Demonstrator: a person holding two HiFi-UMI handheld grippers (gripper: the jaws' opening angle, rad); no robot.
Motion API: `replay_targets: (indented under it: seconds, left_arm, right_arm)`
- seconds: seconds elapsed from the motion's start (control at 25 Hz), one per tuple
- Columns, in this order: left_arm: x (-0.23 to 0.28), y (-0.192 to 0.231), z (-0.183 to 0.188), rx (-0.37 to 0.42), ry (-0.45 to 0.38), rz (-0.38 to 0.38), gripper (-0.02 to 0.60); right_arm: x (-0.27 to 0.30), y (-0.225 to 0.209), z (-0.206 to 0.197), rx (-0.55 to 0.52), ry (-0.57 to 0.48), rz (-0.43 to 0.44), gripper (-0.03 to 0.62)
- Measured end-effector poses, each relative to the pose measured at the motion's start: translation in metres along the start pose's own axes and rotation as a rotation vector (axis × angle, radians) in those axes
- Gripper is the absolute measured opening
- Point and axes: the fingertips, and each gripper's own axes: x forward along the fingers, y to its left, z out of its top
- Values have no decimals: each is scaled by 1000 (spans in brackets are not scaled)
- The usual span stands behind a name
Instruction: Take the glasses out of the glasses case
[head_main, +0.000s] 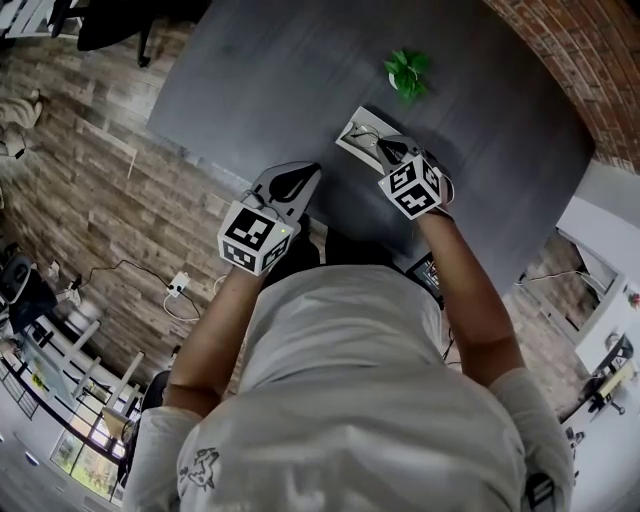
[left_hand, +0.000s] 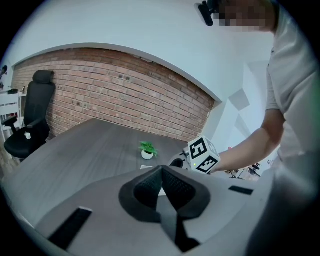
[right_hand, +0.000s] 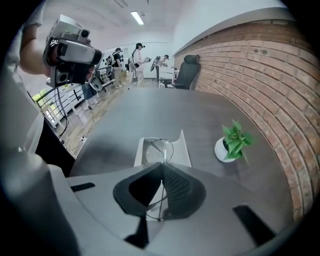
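A white glasses case (right_hand: 183, 149) lies open on the dark grey table (right_hand: 150, 110). In the right gripper view, thin wire-framed glasses (right_hand: 159, 150) stand over the case, one round lens showing just ahead of the jaw tips. My right gripper (right_hand: 162, 165) is shut on the glasses' thin frame, which runs down between its pads. In the head view the right gripper (head_main: 388, 150) points steeply down at the case (head_main: 355, 135). My left gripper (head_main: 305, 172) hovers to the case's left near the table's front edge. In its own view the left gripper (left_hand: 161, 169) is shut with nothing held.
A small green plant in a white pot (head_main: 407, 70) stands just beyond the case, also seen as the plant (right_hand: 231, 142) to the right. A brick wall (left_hand: 115, 100) runs behind the table. A black office chair (left_hand: 35, 115) stands at the far left end.
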Motion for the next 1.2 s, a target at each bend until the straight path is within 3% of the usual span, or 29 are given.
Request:
replay_targets:
  seconds: [0.48, 1.2]
  left_arm:
    - [-39, -12, 2, 40, -28, -21, 11]
    - [-132, -16, 1, 132, -102, -72, 11]
  right_arm:
    - [-42, 13, 26, 46, -71, -68, 14]
    - [-144, 94, 96, 159, -305, -178, 14]
